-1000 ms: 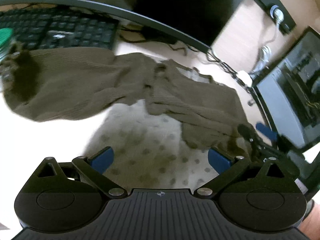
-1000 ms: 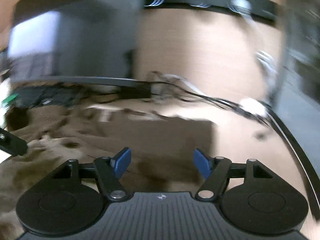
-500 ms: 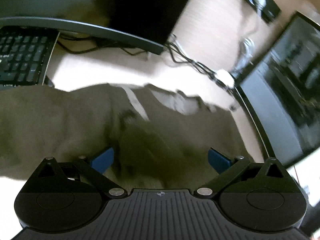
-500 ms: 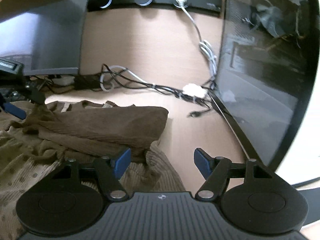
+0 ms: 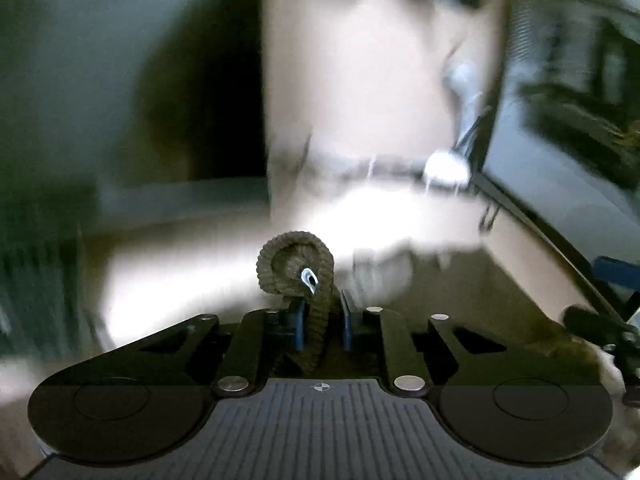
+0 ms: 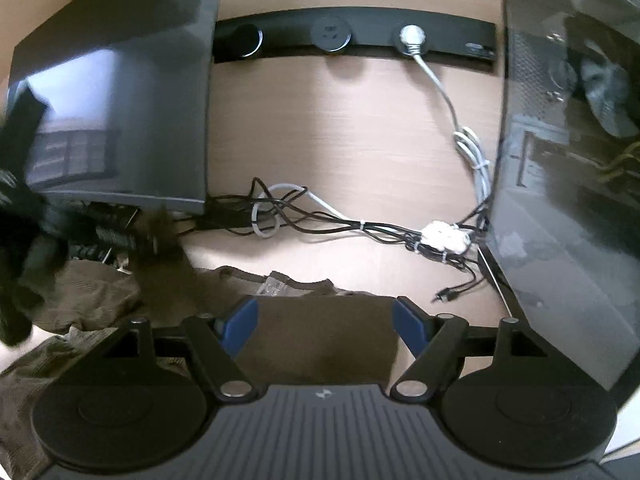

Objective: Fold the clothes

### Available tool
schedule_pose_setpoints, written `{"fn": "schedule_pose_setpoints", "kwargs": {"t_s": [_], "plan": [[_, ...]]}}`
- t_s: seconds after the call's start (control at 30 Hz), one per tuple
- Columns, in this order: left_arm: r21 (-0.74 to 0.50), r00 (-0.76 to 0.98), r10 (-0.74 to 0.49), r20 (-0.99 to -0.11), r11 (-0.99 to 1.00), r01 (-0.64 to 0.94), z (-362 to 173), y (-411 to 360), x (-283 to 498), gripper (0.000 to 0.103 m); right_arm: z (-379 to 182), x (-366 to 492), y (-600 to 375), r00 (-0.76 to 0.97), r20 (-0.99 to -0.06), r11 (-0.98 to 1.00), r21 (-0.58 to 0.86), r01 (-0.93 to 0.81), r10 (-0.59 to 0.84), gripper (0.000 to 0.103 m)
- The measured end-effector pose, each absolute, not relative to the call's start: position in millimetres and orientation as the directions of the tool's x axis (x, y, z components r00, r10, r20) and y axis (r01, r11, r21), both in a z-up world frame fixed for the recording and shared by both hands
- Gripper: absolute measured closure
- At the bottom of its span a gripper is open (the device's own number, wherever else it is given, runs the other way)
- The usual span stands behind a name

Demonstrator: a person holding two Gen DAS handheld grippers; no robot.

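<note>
In the left wrist view the left gripper (image 5: pixel 322 326) is clamped on a ribbed fold of the brown garment (image 5: pixel 298 270), which curls up above the blue pads (image 5: pixel 298 326) at centre frame (the surroundings are blurred). In the right wrist view the right gripper (image 6: pixel 325 325) has its jaws wide and opening, nothing pinched; the garment (image 6: pixel 316 340) lies flat on the desk (image 6: pixel 360 152) in the lower middle, beneath and between the fingers, spreading toward the lower left.
</note>
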State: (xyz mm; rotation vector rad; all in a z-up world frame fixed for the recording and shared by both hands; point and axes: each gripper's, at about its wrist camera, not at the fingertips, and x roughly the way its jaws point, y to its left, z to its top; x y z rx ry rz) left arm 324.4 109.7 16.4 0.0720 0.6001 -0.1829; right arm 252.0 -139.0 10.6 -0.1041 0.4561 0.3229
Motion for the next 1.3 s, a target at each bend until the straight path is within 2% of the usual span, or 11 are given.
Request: {"fn": "schedule_pose_setpoints", "kwargs": {"t_s": [0.13, 0.27, 0.37, 0.5, 0.7, 0.87, 0.9, 0.93, 1.0, 1.03, 1.3], "plan": [[0.075, 0.837, -0.124, -0.533, 0.978, 0.193, 6.1, 119.0, 323.3, 0.079, 2.2, 272.2, -115.4, 0.831, -0.479, 0.932, -0.066, -0.356, 0.283, 0.028], [0.087, 0.746, -0.063, -0.663, 0.983, 0.160, -35.6, 135.3, 338.4, 0.067, -27.8, 308.0, -94.9, 0.717, -0.642, 0.920, -0.045, -0.389, 0.272, 0.028], [0.048, 0.755, -0.040, -0.655, 0.994, 0.094, -23.4, 158.8, 322.4, 0.034, -41.3, 314.5, -91.0, 0.683, -0.689, 0.918, -0.066, -0.392, 0.242, 0.028], [-0.051, 0.802, 0.002, -0.598, 0.998, -0.041, 15.5, 204.6, 269.3, 0.016, -36.4, 308.4, -92.8, 0.697, -0.678, 0.925, -0.065, -0.373, 0.233, 0.028], [-0.055, 0.685, 0.285, -0.670, 0.902, -0.429, 2.3, 302.7, 210.7, 0.014, -5.3, 287.1, -80.5, 0.723, -0.629, 0.917, -0.039, -0.398, 0.287, 0.028], [-0.131, 0.591, 0.296, -0.751, 0.809, -0.572, -31.3, 354.2, 218.6, 0.020, 12.7, 266.9, -45.3, 0.702, -0.608, 0.871, -0.035, -0.490, 0.370, 0.028], [-0.141, 0.595, 0.283, -0.752, 0.813, -0.566, -35.6, 357.0, 223.7, 0.029, 15.5, 262.3, -36.7, 0.693, -0.605, 0.857, -0.035, -0.514, 0.392, 0.028], [-0.151, 0.599, 0.271, -0.753, 0.816, -0.558, -39.8, 359.7, 228.8, 0.050, 17.8, 257.6, -29.1, 0.685, -0.600, 0.842, -0.035, -0.538, 0.413, 0.028], [-0.162, 0.625, 0.252, -0.739, 0.834, -0.528, -42.3, 359.9, 234.3, 0.078, 25.6, 243.9, -13.3, 0.681, -0.567, 0.811, -0.038, -0.583, 0.463, 0.028], [-0.161, 0.646, 0.247, -0.722, 0.849, -0.504, -40.2, 357.0, 234.3, 0.084, 29.2, 237.3, -3.3, 0.675, -0.551, 0.790, -0.047, -0.612, 0.491, 0.028], [-0.375, 0.854, -0.086, -0.514, 0.917, -0.133, 43.0, 317.0, 224.0, 0.088, 33.4, 200.8, 86.9, 0.595, -0.454, 0.589, -0.174, -0.789, 0.663, 0.028]]}}
